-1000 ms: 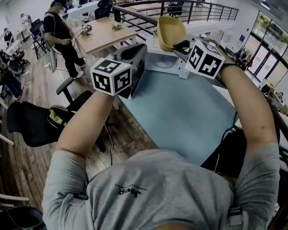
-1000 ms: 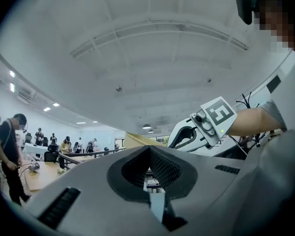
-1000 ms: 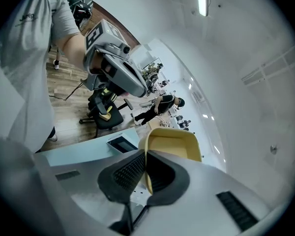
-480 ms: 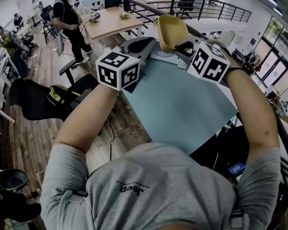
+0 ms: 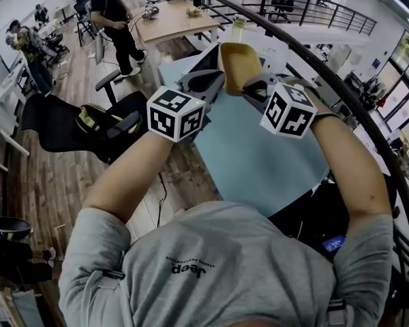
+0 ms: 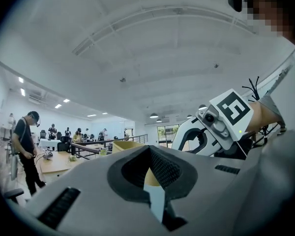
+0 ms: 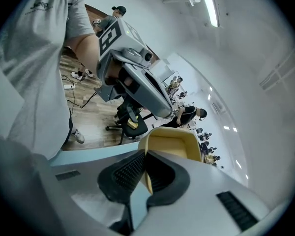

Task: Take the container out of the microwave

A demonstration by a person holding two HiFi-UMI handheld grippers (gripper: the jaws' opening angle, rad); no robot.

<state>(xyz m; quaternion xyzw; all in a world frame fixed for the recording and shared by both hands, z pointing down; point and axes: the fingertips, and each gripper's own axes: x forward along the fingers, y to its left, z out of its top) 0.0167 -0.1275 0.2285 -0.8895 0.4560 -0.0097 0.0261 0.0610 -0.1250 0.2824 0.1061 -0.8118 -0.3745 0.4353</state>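
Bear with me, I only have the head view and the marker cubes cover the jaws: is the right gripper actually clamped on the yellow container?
Observer: Yes. In the right gripper view, the right gripper has its jaws closed on the near wall of the container, and the wall shows edge-on between them.
Operator: And the left gripper?
Observer: In its own view, the left gripper has its jaws almost together, and the container's yellow shows in the narrow slit. I cannot tell whether it pinches the wall.
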